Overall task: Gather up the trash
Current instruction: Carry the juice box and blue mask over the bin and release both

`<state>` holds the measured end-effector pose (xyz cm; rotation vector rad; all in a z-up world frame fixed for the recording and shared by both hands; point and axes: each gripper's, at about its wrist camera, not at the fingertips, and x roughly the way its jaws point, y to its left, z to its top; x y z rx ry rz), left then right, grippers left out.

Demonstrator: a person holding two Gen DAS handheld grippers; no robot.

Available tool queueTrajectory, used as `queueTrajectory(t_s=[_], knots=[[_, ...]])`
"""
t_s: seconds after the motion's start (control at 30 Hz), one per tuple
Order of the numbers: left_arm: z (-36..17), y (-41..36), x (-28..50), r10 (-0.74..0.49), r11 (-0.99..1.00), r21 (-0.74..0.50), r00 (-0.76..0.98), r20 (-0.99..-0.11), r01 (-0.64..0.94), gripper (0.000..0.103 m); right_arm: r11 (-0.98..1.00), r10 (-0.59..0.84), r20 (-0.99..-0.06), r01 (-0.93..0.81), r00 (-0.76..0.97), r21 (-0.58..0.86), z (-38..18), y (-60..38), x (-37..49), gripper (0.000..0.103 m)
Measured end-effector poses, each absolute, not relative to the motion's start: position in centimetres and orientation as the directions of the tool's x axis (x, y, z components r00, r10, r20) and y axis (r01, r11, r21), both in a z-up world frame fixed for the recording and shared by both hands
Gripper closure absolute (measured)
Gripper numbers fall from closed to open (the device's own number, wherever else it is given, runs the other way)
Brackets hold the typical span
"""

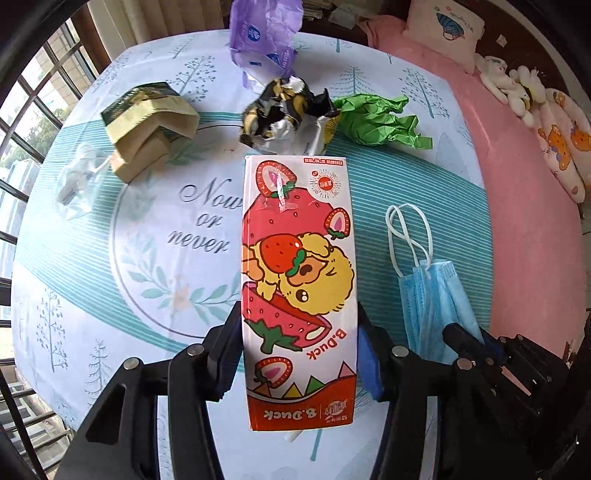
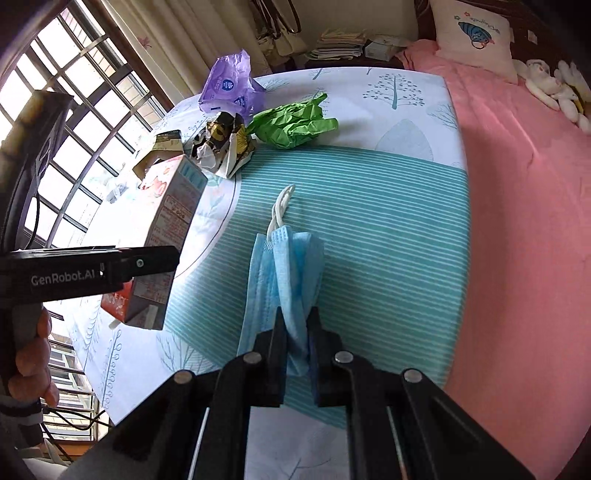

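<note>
A tall strawberry drink carton [image 1: 299,277] with a yellow duck print stands between the fingers of my left gripper [image 1: 299,350], whose pads press on both its long sides. In the right wrist view the same carton [image 2: 166,229] hangs tilted just above the tablecloth. My right gripper [image 2: 297,332] is shut on the bottom edge of a folded blue face mask [image 2: 284,266]. The mask's white ear loops [image 2: 282,206] trail onto the cloth. In the left wrist view the mask [image 1: 436,295] lies to the right of the carton.
On the table [image 1: 166,229] farther back lie a purple plastic bag [image 1: 262,33], a crumpled black and gold wrapper [image 1: 284,110], crumpled green paper [image 1: 380,118], an olive box [image 1: 147,125] and clear plastic [image 1: 77,177]. A pink bed [image 2: 517,184] borders the right; windows stand left.
</note>
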<state>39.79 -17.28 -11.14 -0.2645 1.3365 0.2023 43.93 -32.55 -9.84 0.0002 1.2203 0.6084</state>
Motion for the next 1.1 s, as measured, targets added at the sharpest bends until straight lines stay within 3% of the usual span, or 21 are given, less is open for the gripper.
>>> queueTrajectory(t_s=[0.23, 0.63, 1.1], knots=[[-7.2, -13.5, 33.1, 0.021, 0.975, -0.048, 0.306, -0.952, -0.217, 0.051, 0.862, 0.427, -0.863, -0.411, 0.270, 0.298, -6.4, -30.4, 38.6, 0.094], [-0.6, -8.4, 20.6, 0.023, 0.996, 0.064, 0.499, -0.866, 0.065, 0.051, 0.912, 0.399, -0.806, -0.280, 0.437, 0.299, -1.3, -23.2, 24.8, 0.094], [-2.9, -3.4, 9.0, -0.091, 0.972, 0.013, 0.429, -0.899, 0.233, 0.051, 0.954, 0.301, -0.846, -0.145, 0.440, 0.264, -0.8, -17.9, 10.4, 0.094]])
